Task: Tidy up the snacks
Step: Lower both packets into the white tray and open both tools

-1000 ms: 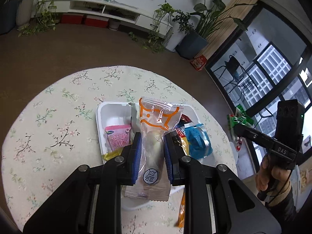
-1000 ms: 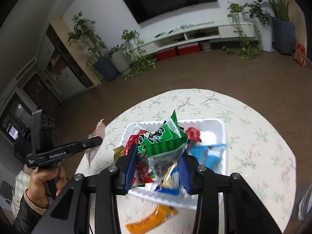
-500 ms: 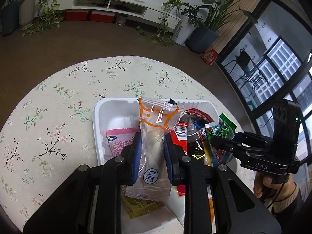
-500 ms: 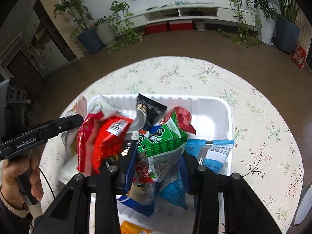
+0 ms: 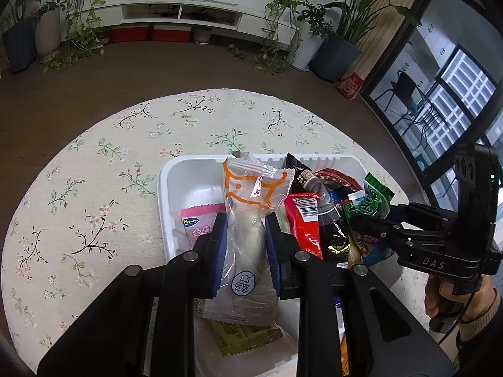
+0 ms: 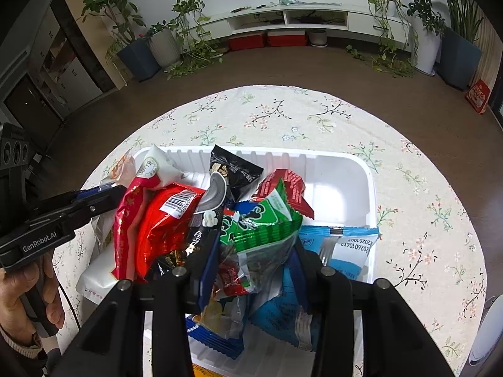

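A white tray [image 5: 166,188] sits on a round floral-cloth table and holds several snack packets. My left gripper [image 5: 246,235] is shut on a clear packet with orange print [image 5: 248,220] and holds it over the tray's left half, above a pink packet [image 5: 201,223]. My right gripper [image 6: 254,260] is shut on a green packet with a clear lower half [image 6: 261,229], over the tray [image 6: 342,160] and its pile: red packets [image 6: 163,220], a black one [image 6: 232,169], a blue one [image 6: 345,251]. The right gripper also shows in the left wrist view [image 5: 374,220].
The floral tablecloth [image 5: 94,188] spreads left and behind the tray. An orange packet [image 5: 344,355] lies at the tray's near side. Beyond the table are brown floor, potted plants [image 6: 157,44] and a low white TV shelf [image 6: 298,19].
Both grippers have moved forward over the tray with their packets. The right gripper has come closer to the left, and the piled packets now sit between them.
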A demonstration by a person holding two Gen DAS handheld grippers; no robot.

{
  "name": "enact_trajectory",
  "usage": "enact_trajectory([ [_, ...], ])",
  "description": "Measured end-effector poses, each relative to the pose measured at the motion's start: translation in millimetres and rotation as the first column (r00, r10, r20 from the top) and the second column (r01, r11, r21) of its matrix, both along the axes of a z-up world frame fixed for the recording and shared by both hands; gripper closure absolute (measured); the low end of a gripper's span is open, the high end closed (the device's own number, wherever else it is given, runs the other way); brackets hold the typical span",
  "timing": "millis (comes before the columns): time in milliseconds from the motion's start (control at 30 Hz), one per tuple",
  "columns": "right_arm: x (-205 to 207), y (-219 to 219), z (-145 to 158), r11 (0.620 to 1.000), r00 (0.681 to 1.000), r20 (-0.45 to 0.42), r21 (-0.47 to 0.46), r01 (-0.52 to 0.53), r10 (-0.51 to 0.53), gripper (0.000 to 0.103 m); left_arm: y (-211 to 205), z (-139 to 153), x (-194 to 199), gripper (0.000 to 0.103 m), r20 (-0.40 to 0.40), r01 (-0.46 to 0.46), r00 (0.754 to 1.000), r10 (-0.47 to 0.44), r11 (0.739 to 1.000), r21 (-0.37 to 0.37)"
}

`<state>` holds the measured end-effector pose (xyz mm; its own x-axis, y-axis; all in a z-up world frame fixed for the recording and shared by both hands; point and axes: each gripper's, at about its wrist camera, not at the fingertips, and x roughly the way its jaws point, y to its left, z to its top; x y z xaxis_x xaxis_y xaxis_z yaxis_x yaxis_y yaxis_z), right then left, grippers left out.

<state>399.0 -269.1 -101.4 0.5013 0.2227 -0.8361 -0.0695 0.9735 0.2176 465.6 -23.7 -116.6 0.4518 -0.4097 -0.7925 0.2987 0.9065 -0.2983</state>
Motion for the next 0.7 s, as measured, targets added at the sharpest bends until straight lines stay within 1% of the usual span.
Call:
enact_trajectory([
  [133,-3,1,4,1.000,1.000,0.011,-0.014,0.007,-0.006,0.047,-2,1,-4,0.080,0.010,-0.007,1.000,0.007,1.000,0.018],
  [300,-7,0,11,0.999,1.000,0.024,-0.034,0.010,-0.009,0.046,-6,3,-12,0.080,0.027,-0.006,1.000,0.004,0.999,0.042],
  [400,-9,-5,14,0.999,0.999,0.029,-0.031,0.027,-0.026,0.038,-7,4,-15,0.079,0.036,-0.005,0.999,0.003,0.999,0.051],
  [500,-13,-7,17,0.999,0.999,0.034,-0.025,0.036,-0.036,0.037,-3,6,-21,0.076,0.046,-0.002,0.999,-0.001,0.998,0.061],
  [533,-15,-8,19,0.999,0.999,0.036,-0.023,0.040,-0.039,0.036,-4,7,-24,0.073,0.053,-0.002,0.999,-0.001,0.998,0.067],
  [567,-17,-9,21,0.999,0.998,0.039,-0.016,0.042,-0.042,0.036,-1,10,-28,0.062,0.059,-0.002,0.998,-0.002,0.997,0.072],
  [600,-20,-10,23,0.999,0.998,0.044,-0.009,0.043,-0.043,0.033,-1,12,-32,0.053,0.069,-0.002,0.998,-0.003,0.997,0.071],
  [633,-23,-10,25,0.999,0.998,0.051,-0.006,0.045,-0.045,0.031,-1,15,-34,0.040,0.075,0.000,0.997,-0.005,0.998,0.069],
  [700,-27,-10,28,0.999,0.997,0.059,0.001,0.047,-0.047,0.030,-2,19,-40,0.038,0.088,0.003,0.996,-0.010,0.997,0.075],
])
